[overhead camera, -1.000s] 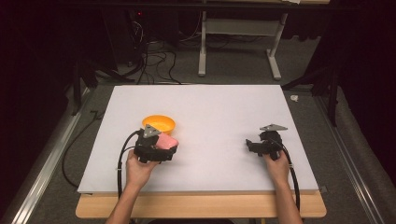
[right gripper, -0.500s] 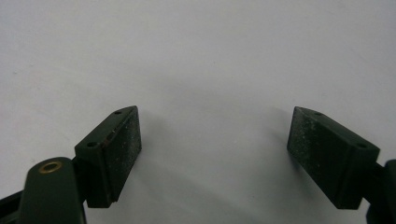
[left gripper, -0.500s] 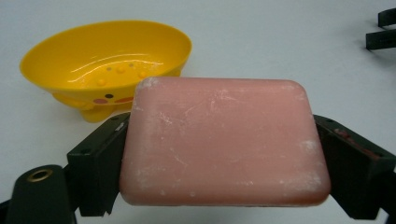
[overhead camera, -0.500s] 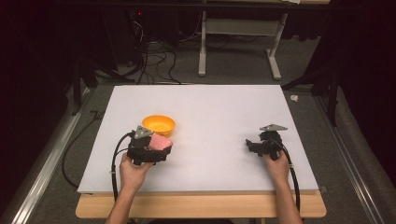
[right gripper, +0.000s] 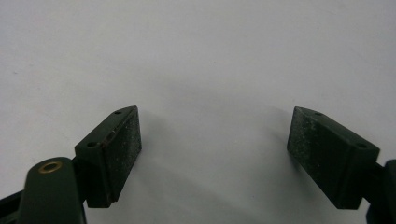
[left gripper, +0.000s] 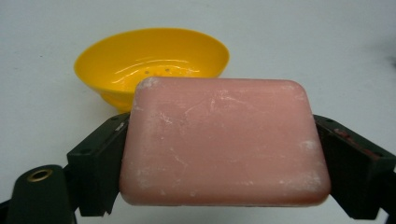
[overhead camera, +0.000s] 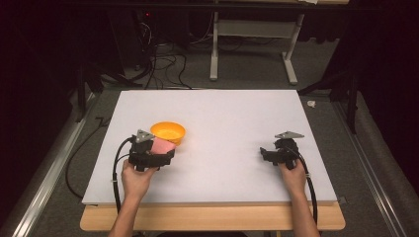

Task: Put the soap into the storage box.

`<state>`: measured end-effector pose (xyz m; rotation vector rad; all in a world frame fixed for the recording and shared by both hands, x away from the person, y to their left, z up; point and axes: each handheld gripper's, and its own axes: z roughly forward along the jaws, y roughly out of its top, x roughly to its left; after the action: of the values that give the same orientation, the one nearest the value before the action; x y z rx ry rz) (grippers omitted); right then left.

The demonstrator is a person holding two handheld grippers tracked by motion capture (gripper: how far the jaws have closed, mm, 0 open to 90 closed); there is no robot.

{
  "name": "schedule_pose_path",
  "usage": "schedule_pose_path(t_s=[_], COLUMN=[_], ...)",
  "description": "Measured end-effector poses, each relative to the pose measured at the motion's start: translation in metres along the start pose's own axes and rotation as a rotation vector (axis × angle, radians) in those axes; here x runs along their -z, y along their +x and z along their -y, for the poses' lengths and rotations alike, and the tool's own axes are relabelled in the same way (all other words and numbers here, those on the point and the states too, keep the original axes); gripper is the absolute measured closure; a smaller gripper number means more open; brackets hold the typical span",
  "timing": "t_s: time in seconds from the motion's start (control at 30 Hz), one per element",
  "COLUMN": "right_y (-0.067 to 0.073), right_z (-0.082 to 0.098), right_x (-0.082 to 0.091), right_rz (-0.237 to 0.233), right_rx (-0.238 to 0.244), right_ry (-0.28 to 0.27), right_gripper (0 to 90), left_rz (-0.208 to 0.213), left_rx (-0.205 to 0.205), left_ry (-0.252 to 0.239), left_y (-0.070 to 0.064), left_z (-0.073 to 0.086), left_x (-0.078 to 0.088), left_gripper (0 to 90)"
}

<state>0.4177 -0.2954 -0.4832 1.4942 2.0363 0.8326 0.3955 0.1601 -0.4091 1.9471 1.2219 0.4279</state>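
Observation:
A pink bar of soap [left gripper: 223,142] is clamped flat between the two black jaws of my left gripper [overhead camera: 167,153], which is shut on it at the near left of the white table. In the high view the soap [overhead camera: 161,146] hangs just in front of a yellow bowl [overhead camera: 168,132]. The left gripper view looks into the bowl [left gripper: 154,63], which has small drain holes in its bottom and holds nothing. My right gripper [overhead camera: 265,153] rests at the near right, and its jaws [right gripper: 215,156] stand wide open over bare tabletop.
The white tabletop [overhead camera: 227,113] spreads far behind both grippers. Black cables trail from each gripper over the table's front edge. A white desk frame [overhead camera: 249,47] and loose cables stand on the dark floor beyond the far edge.
My left gripper has shifted a little to the left and back toward the front edge with the soap, so more of the yellow bowl is uncovered. The right gripper has stayed put.

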Motion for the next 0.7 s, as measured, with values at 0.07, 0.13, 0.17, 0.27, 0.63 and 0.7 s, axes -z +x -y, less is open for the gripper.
schedule_pose_path(t_s=[0.07,0.13,0.17,0.27,0.63,0.7], right_y=[0.000,0.000,0.000,0.000,0.000,0.000], right_z=[0.000,0.000,0.000,0.000,0.000,0.000], right_x=[0.000,0.000,0.000,0.000,0.000,0.000], right_rz=[0.000,0.000,0.000,0.001,0.000,0.000], right_rx=[0.000,0.000,0.000,0.000,0.000,0.000], right_ry=[0.000,0.001,0.000,0.000,0.002,0.002], right_gripper=[18.3,18.3,18.3,18.3,18.3,18.3], left_rz=[-0.003,-0.007,-0.011,-0.009,-0.027,-0.029], left_rx=[0.005,0.005,0.003,0.003,-0.003,-0.003], left_ry=[0.000,0.002,0.003,0.003,0.024,0.024], left_y=[0.002,0.003,0.003,0.004,0.005,0.005], left_z=[-0.001,-0.003,-0.004,-0.009,-0.025,-0.028], left_x=[-0.001,-0.002,-0.002,-0.003,-0.012,-0.013], left_gripper=[13.8,13.8,13.8,13.8,13.8,13.8])
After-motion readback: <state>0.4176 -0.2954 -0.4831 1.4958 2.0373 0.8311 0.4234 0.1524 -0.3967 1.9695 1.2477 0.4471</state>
